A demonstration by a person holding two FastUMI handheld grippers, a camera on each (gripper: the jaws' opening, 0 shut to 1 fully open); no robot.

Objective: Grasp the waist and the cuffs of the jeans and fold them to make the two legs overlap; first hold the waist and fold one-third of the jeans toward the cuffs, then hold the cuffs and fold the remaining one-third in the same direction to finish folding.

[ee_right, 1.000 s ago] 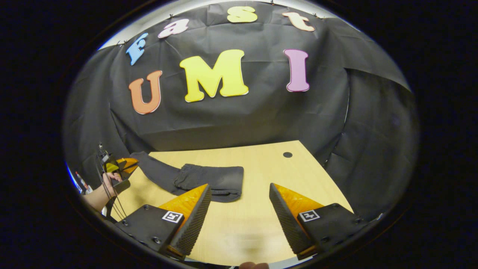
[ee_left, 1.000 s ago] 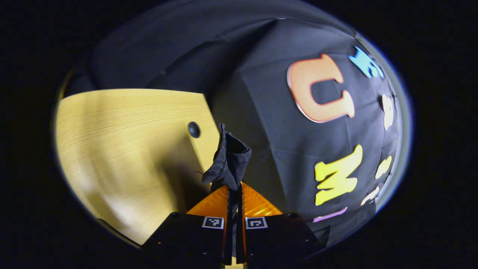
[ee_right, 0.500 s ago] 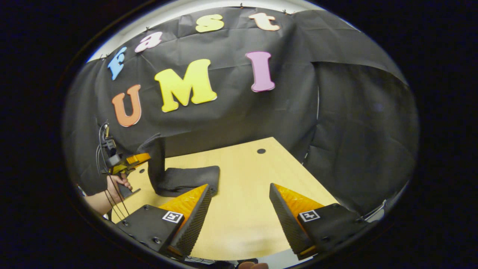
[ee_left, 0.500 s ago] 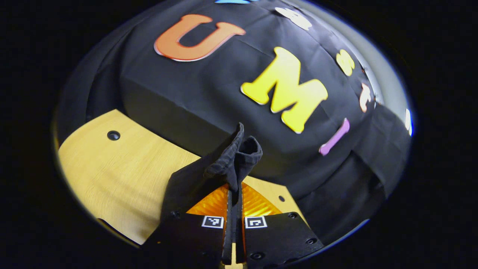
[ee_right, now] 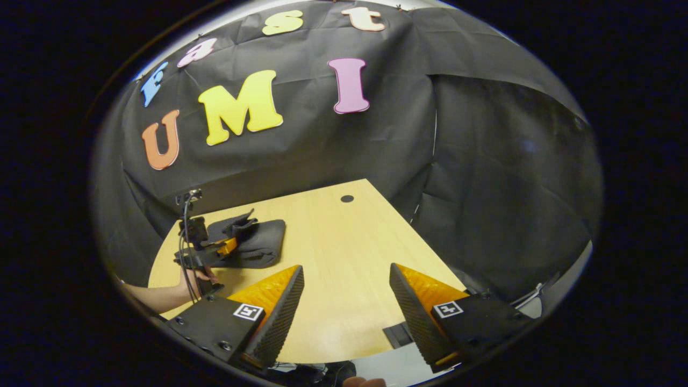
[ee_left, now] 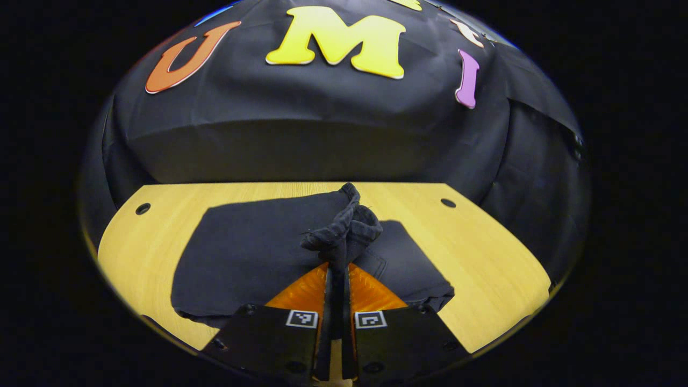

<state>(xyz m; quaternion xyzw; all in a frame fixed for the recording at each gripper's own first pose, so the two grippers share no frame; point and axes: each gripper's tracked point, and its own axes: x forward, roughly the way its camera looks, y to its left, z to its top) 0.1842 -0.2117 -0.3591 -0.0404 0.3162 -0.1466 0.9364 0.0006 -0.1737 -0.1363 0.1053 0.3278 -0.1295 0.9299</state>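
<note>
Left gripper view: jeans (ee_left: 247,252) lie folded on the table (ee_left: 484,252), dark, matte, thick cloth, a broad flat slab with a soft rounded fold edge. Left gripper (ee_left: 336,269) has its fingers pressed together on a bunched end of the cloth, likely the cuffs (ee_left: 346,228), lumpy and crumpled above the tips, held over the folded stack.

Right gripper view puts the same bundle toward the far left of the table, left gripper on it, a hand (ee_right: 201,275) on its handle. Right gripper (ee_right: 344,295) sits wide apart, holding nothing, well clear of the jeans over bare table.

Judgement: last fold in hand, cuff end being brought over.

Risks:
- One-point pinch on a wide cuff end. The free side can sag or twist, so the layer lands skewed.
- Denim is stiff and heavy; the bunch may spring back or stay lumpy on release.
- Dragging while lowering could shift the lower layers on the smooth wood-grain top.
- Grip is near the cloth's edge; it could slip out.

Table: pale laminate, rounded corners, small dark round holes (ee_left: 448,202).
</note>
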